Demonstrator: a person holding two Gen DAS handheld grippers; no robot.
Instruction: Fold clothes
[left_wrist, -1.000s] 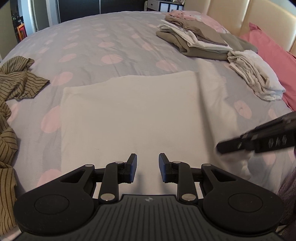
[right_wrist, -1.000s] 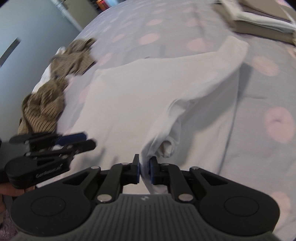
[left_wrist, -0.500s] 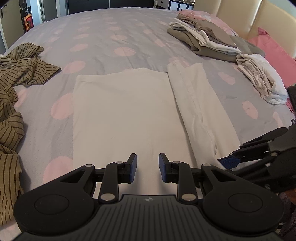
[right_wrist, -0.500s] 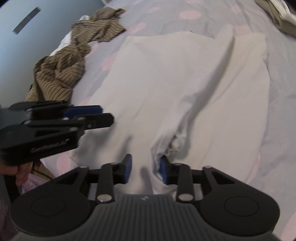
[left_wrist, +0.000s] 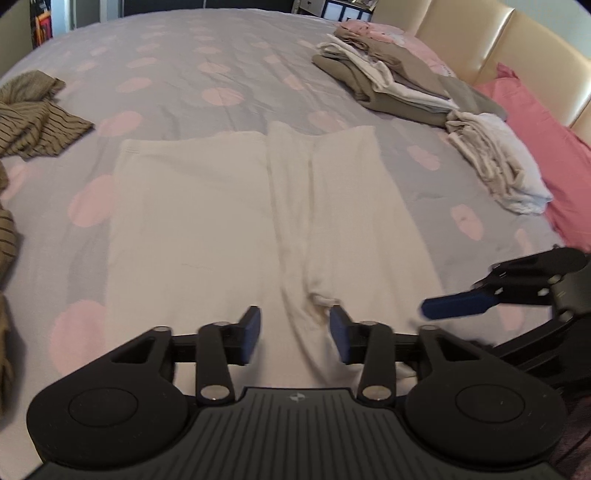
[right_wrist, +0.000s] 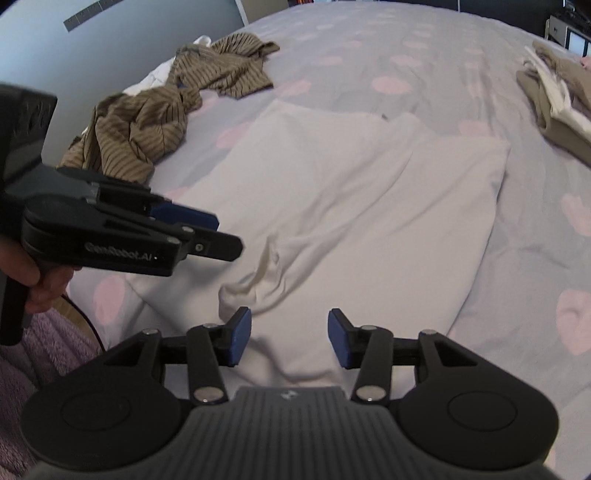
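Though cut off below by the left gripper (left_wrist: 294, 334), white garment (left_wrist: 229, 229) lies flat on the dotted bedspread (left_wrist: 184, 74), one sleeve folded inward. Both jaws just widened, apart, gripping nothing; right gripper (right_wrist: 290, 338) likewise over cloth.

Pink pillow (left_wrist: 535, 122) beside cream headboard (left_wrist: 517, 44) on dotted bedspread (left_wrist: 184, 55).

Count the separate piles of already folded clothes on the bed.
2. A taller beige-and-white stack lies near the headboard; a smaller whitish pile lies beside the pink pillow. More may lie out of view.
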